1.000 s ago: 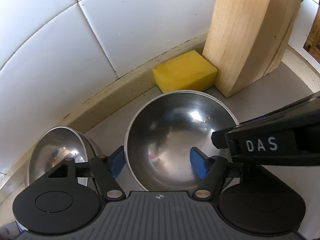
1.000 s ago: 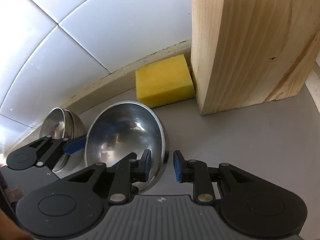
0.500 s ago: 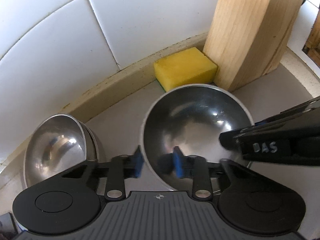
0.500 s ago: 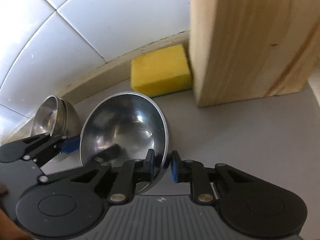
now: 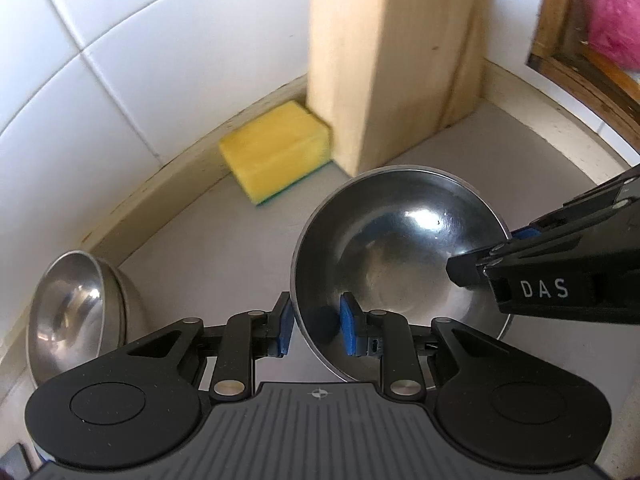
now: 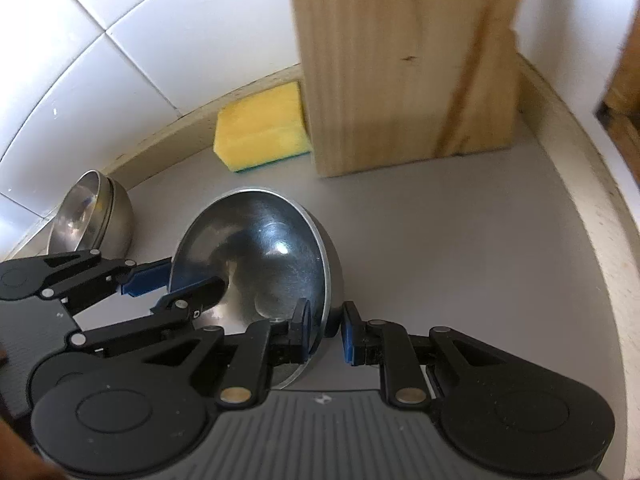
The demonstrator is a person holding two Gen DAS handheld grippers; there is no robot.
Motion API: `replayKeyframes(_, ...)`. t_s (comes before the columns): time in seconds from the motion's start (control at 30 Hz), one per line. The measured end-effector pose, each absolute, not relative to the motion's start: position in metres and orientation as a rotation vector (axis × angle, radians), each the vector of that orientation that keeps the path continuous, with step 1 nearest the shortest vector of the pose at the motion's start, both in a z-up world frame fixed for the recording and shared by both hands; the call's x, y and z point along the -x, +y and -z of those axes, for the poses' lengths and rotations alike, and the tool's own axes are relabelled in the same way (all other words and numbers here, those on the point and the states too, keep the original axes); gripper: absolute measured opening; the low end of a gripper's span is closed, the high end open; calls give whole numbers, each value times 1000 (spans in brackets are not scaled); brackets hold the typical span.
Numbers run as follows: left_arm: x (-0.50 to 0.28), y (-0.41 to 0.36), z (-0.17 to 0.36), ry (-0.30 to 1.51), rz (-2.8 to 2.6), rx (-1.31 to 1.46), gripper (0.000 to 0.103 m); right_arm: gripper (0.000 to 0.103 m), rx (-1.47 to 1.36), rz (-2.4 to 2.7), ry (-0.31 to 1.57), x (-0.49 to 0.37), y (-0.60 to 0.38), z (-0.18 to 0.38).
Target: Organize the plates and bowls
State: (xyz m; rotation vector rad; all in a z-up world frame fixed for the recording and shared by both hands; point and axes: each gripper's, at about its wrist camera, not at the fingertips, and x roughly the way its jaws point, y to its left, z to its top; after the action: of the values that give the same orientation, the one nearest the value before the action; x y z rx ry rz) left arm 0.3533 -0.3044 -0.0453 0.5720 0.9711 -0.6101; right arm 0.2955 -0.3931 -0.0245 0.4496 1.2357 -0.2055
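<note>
Both grippers (image 5: 314, 330) (image 6: 325, 334) on empty steel bowl (image 5: 400, 248)

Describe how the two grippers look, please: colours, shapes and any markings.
Both are matte black plastic. The left gripper and the right gripper each have a grey ribbed body, two round black lobes, jointed links with silver rivets, and blue pads on the fingertips. A small compass-like mark sits on the ribbed body. The right gripper's side carries white letters "DAS". No cables or sleeves are visible.
</note>
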Motion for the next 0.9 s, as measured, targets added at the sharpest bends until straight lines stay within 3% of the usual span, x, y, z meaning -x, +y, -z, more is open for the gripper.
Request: replayKeyframes(0.9, -318, -263, -38, 736, 514, -523, 32, 1, -371, 185, 1093, -283, -346, -63)
